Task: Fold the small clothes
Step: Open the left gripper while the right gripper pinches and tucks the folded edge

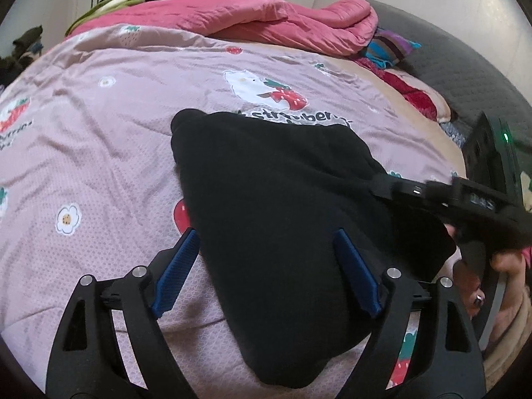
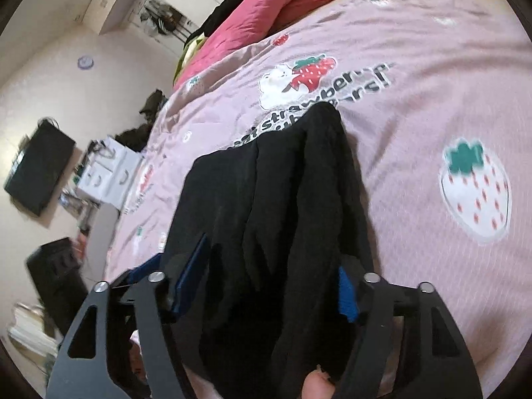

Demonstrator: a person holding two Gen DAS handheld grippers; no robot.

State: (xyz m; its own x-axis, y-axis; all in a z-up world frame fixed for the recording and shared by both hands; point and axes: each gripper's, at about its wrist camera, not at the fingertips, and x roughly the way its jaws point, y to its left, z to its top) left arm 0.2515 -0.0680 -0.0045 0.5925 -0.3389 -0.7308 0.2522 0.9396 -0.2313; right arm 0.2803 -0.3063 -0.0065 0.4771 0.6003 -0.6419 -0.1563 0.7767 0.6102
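Note:
A black garment lies bunched on the pink strawberry-print bedspread. My left gripper stands open just above it. Its left blue pad is off the cloth's edge and its right pad is over the cloth, and neither presses on it. The right gripper comes in from the right, held by a hand, with its tip at the garment's raised right edge. In the right wrist view the garment runs in thick folds between the blue pads of the right gripper, filling the gap and partly covering the right pad.
A rumpled pink quilt and dark clothes are heaped at the far end of the bed. Striped and red fabrics lie at the right by a grey headboard. Beside the bed stand a white drawer unit and black boxes on the floor.

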